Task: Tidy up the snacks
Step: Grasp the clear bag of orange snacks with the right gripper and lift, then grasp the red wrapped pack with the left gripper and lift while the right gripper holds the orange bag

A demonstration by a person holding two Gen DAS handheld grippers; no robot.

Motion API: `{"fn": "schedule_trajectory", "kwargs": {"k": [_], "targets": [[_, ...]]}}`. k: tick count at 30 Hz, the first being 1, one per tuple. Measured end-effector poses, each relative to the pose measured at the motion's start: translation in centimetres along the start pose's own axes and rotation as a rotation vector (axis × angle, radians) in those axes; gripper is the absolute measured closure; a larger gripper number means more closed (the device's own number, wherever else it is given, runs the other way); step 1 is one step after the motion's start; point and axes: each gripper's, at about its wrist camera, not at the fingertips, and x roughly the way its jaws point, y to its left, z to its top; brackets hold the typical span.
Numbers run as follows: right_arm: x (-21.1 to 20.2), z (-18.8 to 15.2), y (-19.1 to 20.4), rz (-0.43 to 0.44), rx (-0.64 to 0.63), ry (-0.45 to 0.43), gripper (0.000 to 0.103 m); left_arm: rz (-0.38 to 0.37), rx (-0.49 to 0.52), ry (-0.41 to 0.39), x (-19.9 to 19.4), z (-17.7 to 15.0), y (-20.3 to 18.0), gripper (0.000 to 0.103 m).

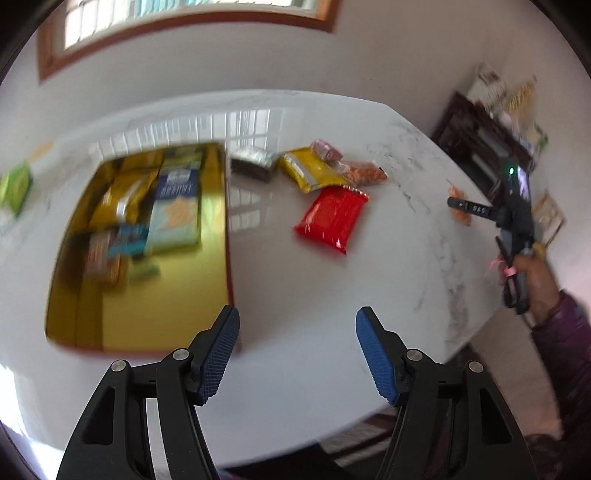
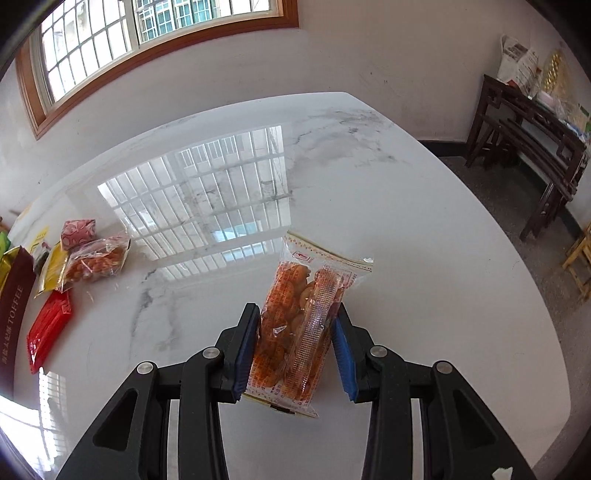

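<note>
The white marble table point(image 2: 369, 192) is glossy and slippery, mirroring the barred window point(image 2: 147, 33); a dark wooden bench point(image 2: 532, 140) stands by the wall. The yellow box point(image 1: 166, 314) on it already holds several packets. A red packet point(image 1: 332, 218) lies loose near it. The right gripper point(image 2: 295, 343) clamps a clear biscuit packet point(image 2: 299, 325) at mid-length; it looks light, crinkly and crushable, best squeezed gently. The left gripper point(image 1: 297, 354) is parted, holding nothing.
</note>
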Motion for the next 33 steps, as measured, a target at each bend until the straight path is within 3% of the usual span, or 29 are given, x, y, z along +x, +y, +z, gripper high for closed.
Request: {"fn": "schedule_trajectory", "kwargs": {"k": [10, 16, 21, 33], "targets": [[0.5, 0.3, -0.1, 0.02, 0.025, -0.04, 0.067, -0.026, 0.243, 0.11, 7.8, 6.3, -3.0, 0.037], [0.6, 0.5, 0.0, 0.036, 0.017, -0.044, 0.067, -0.065, 0.256, 0.162, 11.6, 8.5, -2.8, 0.037], [0.6, 0.5, -0.2, 0.055, 0.027, -0.047, 0.066, -0.101, 0.257, 0.276, 14.1, 9.1, -3.1, 0.037], [0.6, 0.5, -0.2, 0.067, 0.025, -0.047, 0.066, -0.054, 0.295, 0.277, 15.3, 10.6, -4.1, 0.037]]}}
